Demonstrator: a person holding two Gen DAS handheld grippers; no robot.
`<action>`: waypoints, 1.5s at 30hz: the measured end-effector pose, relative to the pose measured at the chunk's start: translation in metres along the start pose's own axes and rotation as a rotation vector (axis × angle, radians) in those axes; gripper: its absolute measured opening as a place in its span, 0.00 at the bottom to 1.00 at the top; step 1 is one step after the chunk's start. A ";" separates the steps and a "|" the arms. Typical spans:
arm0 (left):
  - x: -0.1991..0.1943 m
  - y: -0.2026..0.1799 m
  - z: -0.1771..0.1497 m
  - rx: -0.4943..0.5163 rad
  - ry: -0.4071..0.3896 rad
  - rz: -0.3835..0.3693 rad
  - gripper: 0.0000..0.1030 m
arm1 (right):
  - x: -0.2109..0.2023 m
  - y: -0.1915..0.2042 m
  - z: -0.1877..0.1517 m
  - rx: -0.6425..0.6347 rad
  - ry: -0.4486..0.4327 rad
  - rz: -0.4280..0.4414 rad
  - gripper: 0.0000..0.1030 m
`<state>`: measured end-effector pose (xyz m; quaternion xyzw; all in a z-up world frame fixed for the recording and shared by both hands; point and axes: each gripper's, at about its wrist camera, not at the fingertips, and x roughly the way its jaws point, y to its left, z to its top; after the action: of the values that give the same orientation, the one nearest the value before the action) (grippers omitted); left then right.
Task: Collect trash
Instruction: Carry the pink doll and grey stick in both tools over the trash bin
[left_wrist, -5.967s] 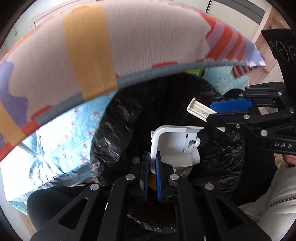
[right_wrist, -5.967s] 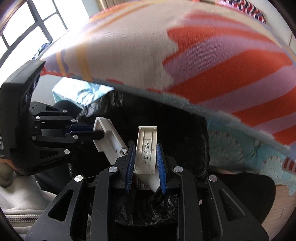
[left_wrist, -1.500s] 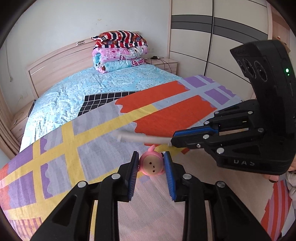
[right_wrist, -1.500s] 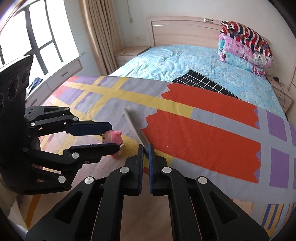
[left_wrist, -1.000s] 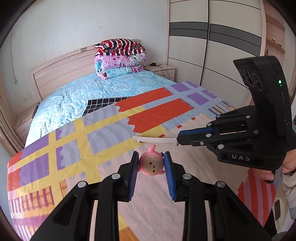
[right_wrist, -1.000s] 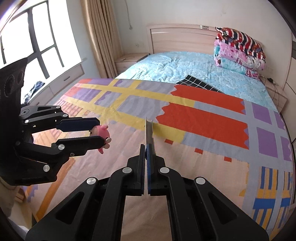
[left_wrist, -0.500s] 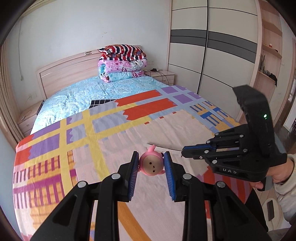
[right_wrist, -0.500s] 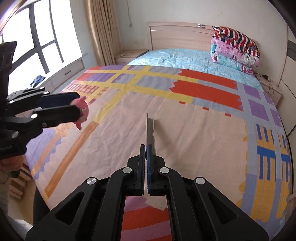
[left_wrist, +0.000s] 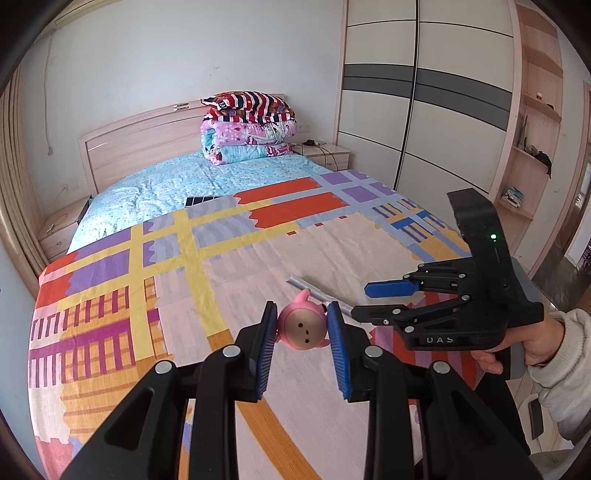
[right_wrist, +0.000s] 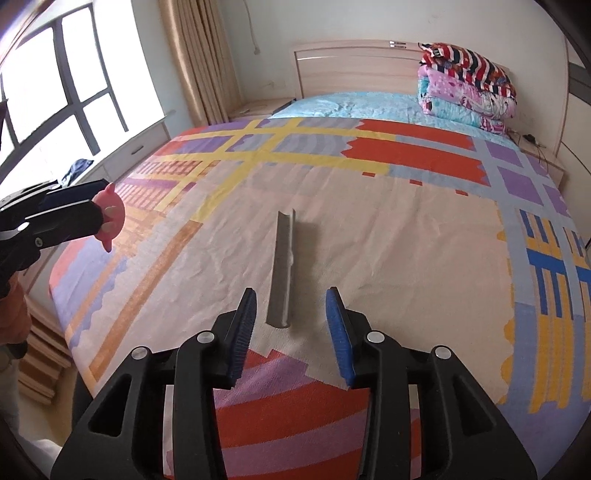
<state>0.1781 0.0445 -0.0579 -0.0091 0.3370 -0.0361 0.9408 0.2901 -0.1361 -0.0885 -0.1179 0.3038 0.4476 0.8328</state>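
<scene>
— What sort of place is this?

— A bedroom in a home. A wide bed with a pale wooden headboard fills it, under a light blue sheet and a colourful patchwork blanket.

— What else shows it?

— Folded striped and pink quilts are stacked at the head edge, a pale wooden nightstand beside them, a tall sliding-door wardrobe, beige curtains by a big window.

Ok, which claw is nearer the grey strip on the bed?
Right. The right claw stands open just over the strip's near end; the left claw, gripping the pink toy, is off to one side.
</scene>
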 end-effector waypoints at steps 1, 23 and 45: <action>0.000 0.000 0.000 -0.001 0.000 -0.002 0.26 | 0.002 0.001 0.000 -0.003 0.004 -0.002 0.38; -0.025 -0.021 -0.014 0.035 -0.013 0.006 0.26 | -0.019 0.022 -0.021 -0.012 -0.015 -0.037 0.12; -0.059 -0.065 -0.099 0.038 0.038 -0.042 0.26 | -0.128 0.086 -0.109 -0.108 -0.084 0.009 0.12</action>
<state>0.0662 -0.0156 -0.0942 0.0027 0.3538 -0.0623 0.9332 0.1232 -0.2239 -0.0897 -0.1423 0.2443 0.4715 0.8353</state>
